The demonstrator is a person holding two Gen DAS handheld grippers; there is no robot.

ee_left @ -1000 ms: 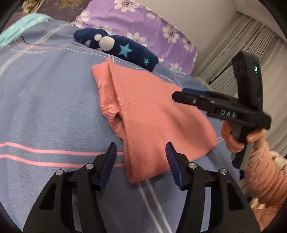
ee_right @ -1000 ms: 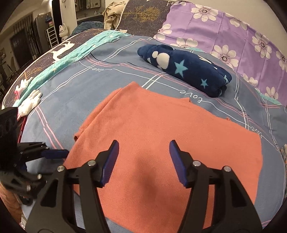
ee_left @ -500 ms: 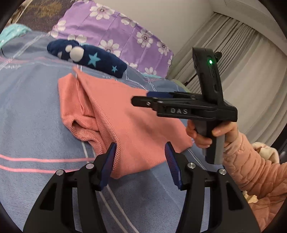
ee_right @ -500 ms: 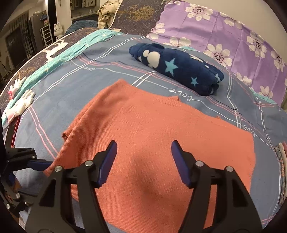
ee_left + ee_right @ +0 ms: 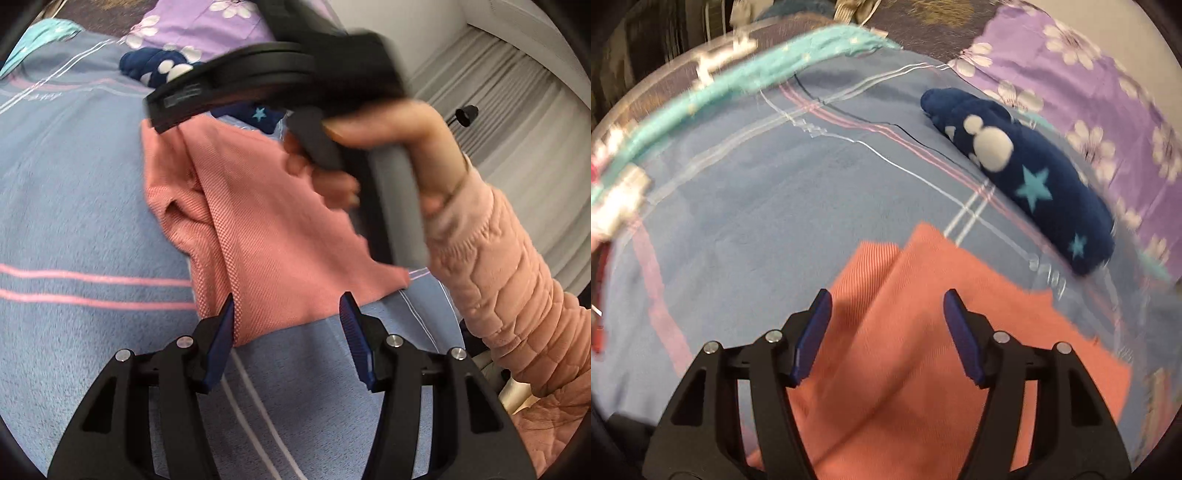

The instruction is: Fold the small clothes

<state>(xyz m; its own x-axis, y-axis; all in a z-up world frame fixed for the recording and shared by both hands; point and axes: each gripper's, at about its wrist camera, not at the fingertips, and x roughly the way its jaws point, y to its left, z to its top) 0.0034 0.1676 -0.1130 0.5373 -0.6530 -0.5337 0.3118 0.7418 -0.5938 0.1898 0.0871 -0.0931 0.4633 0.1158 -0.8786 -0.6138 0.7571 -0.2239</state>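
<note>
Pink cloth (image 5: 934, 354) under parted right tool (image 5: 884, 317).

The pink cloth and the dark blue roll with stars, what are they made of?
The pink cloth looks like a thin knit, maybe cotton: fine ribbed weave lines show, matte, and it creases softly. The dark blue roll looks like fleece: fuzzy, plush surface with no visible weave. The exact fibre of either cannot be told.

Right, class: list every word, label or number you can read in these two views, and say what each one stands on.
None can be read.
Plate on the right gripper's body: blurred, unreadable.
White stitched lettering on the blue bedsheet: smeared, unreadable.
Another stitched word on the sheet: too faint.
</note>
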